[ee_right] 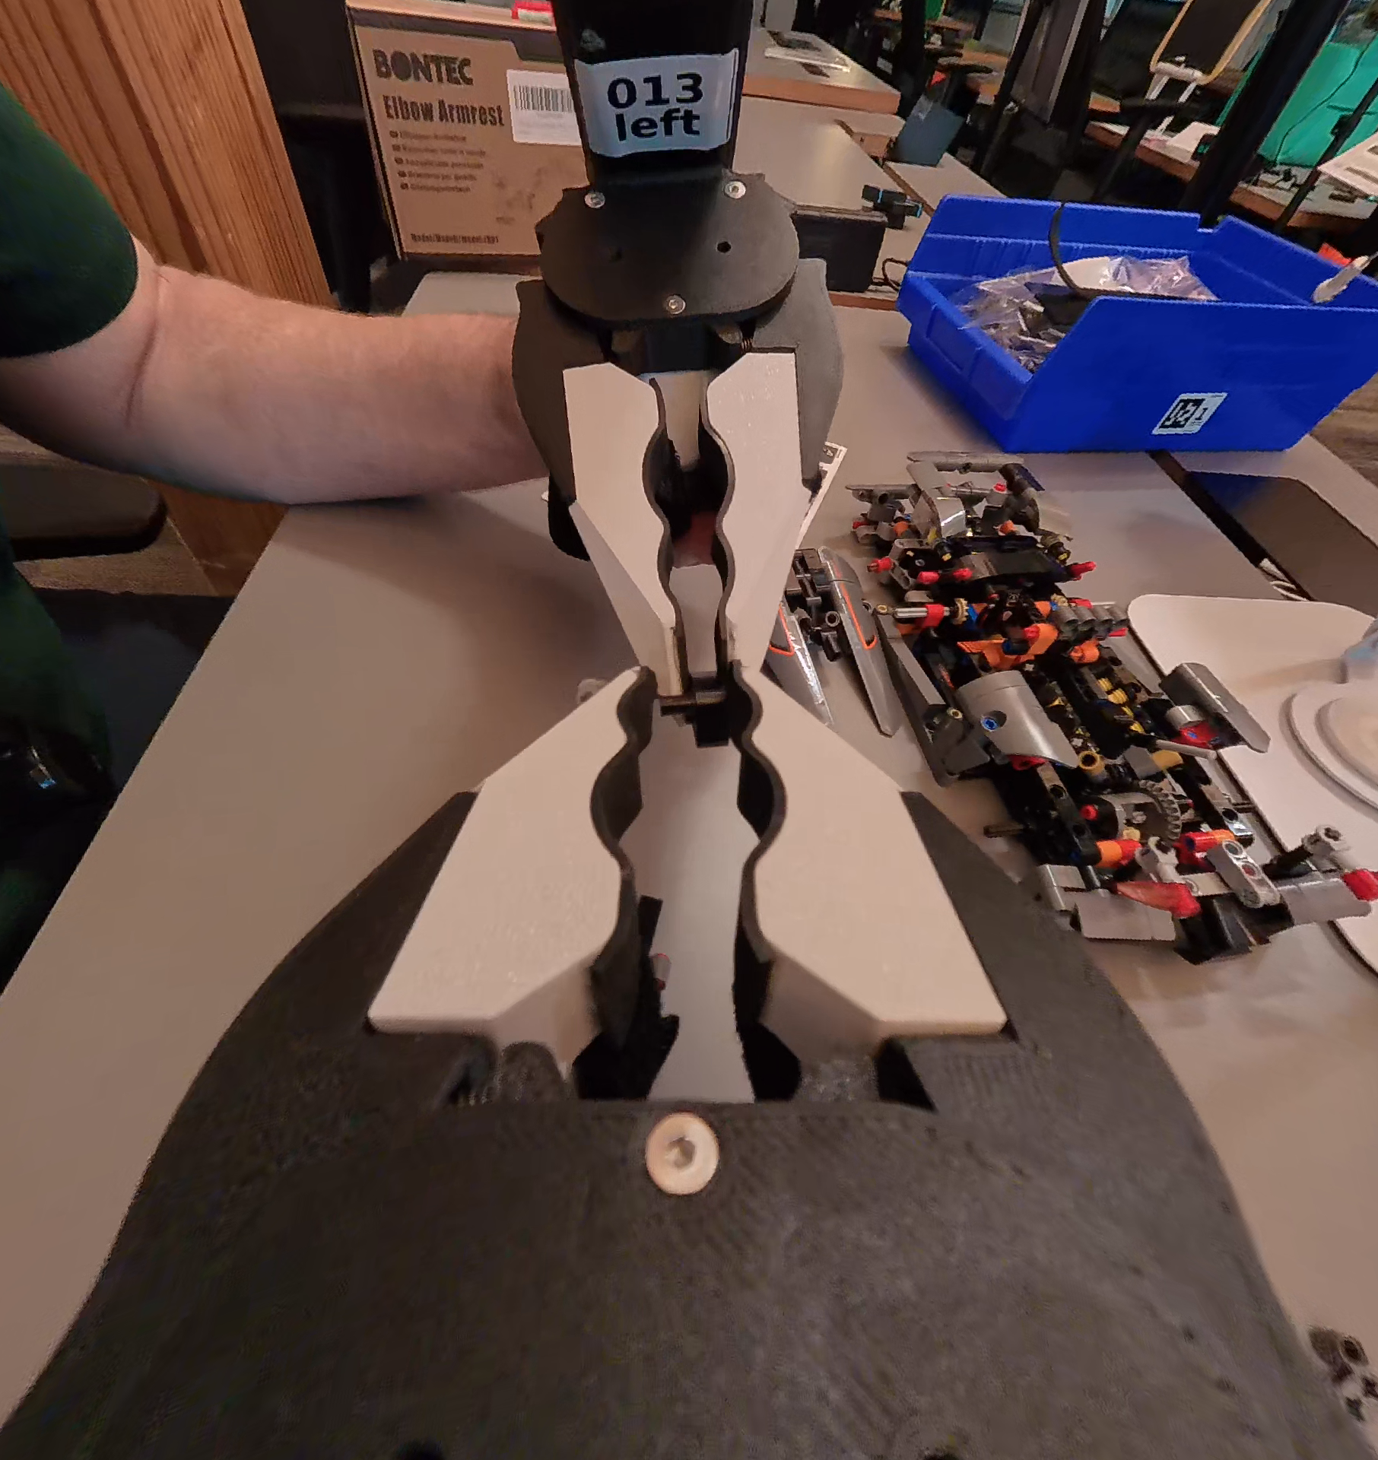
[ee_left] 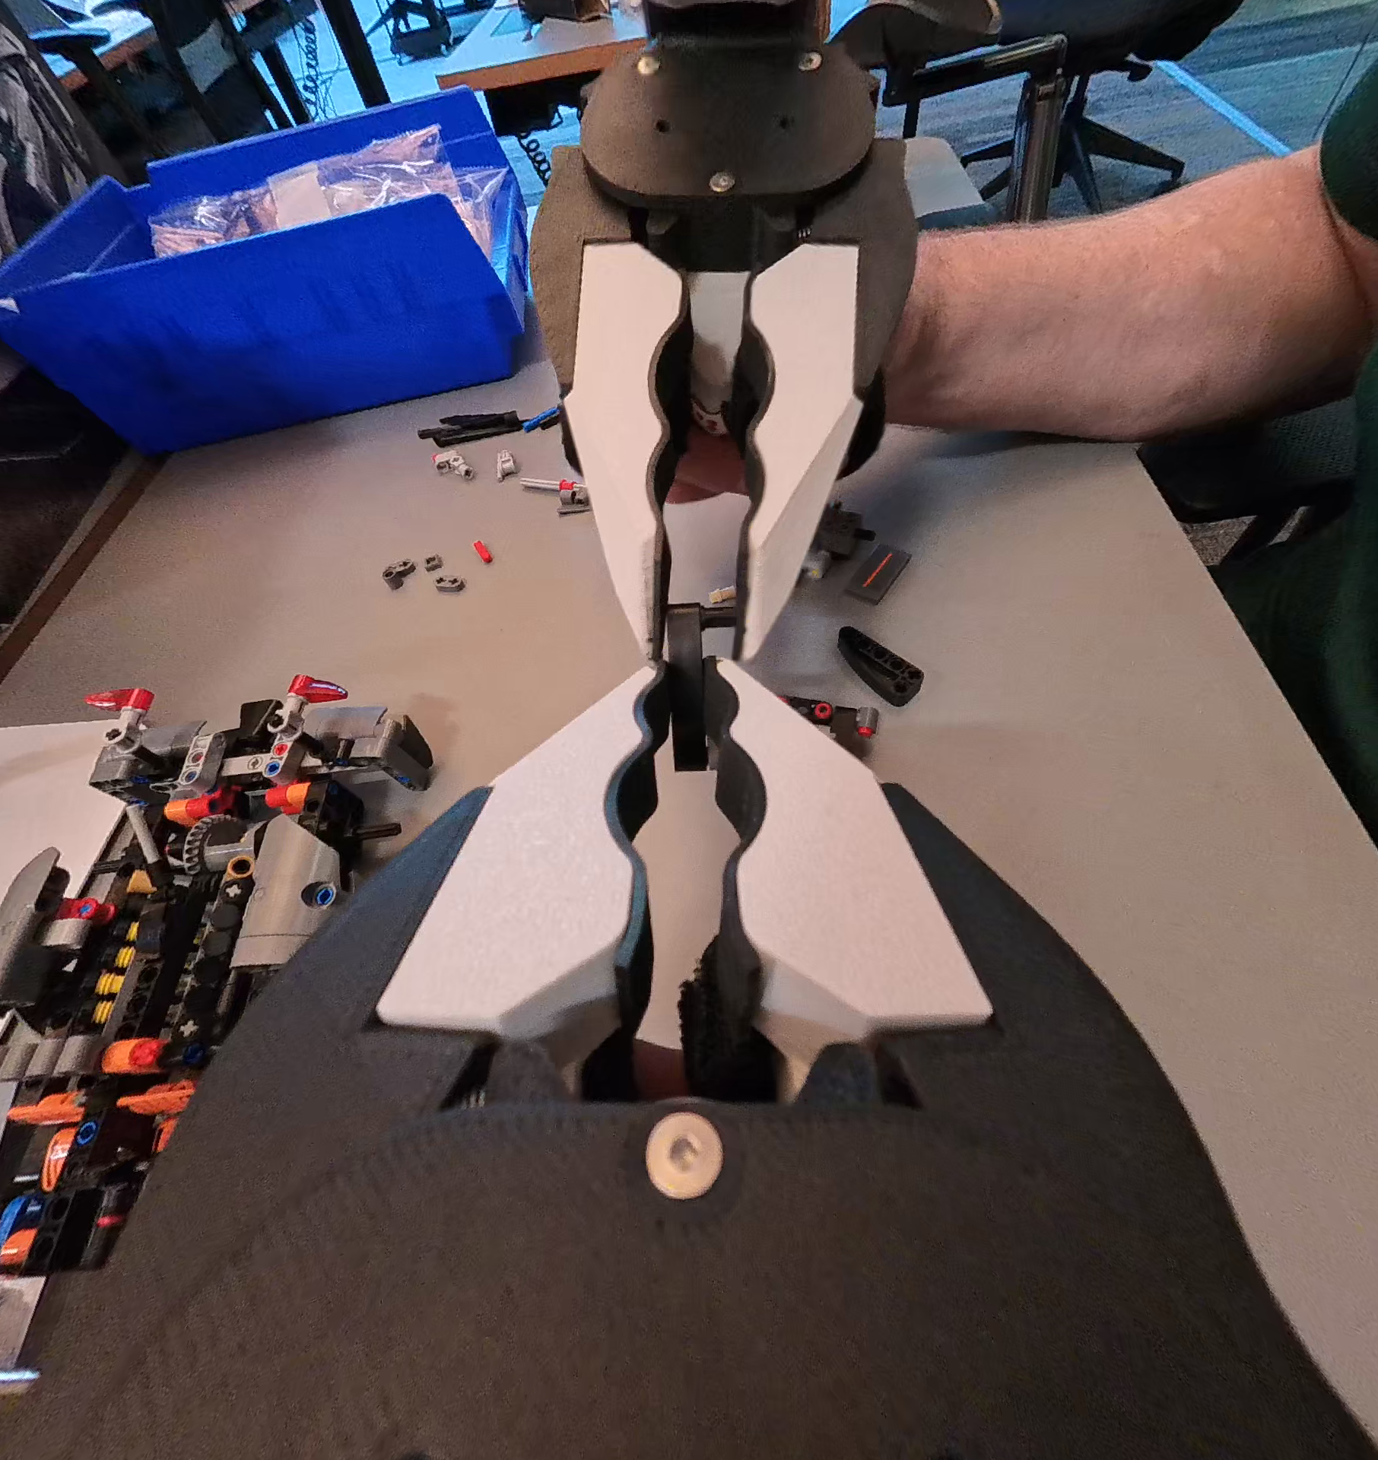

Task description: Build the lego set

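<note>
My left gripper [ee_left: 687, 679] is shut on a small black lego piece [ee_left: 687, 711] held upright above the grey table [ee_left: 1065, 711]. My right gripper [ee_left: 698, 632] comes from the far side, tip to tip with it, and is shut on the top of the same black piece, where a short black pin [ee_left: 716, 616] sticks out sideways. In the right wrist view my right gripper [ee_right: 695, 699] grips the black piece [ee_right: 709, 727] and the left gripper [ee_right: 698, 660] meets it from above. The part-built lego car [ee_left: 180, 908] lies to the left; it also shows in the right wrist view [ee_right: 1065, 711].
A blue bin [ee_left: 275, 316] of bagged parts stands at the back; it also shows in the right wrist view [ee_right: 1144, 355]. Loose small parts [ee_left: 433, 573], a black curved beam [ee_left: 879, 664] and a dark tile [ee_left: 875, 573] lie on the table. A person's forearm [ee_left: 1104, 332] reaches in. A cardboard box [ee_right: 449, 142] stands behind. Left tips and right tips are each some 20 cm from the part-built lego car [ee_left: 180, 908]. Look for it in the right wrist view [ee_right: 1107, 729] too.
</note>
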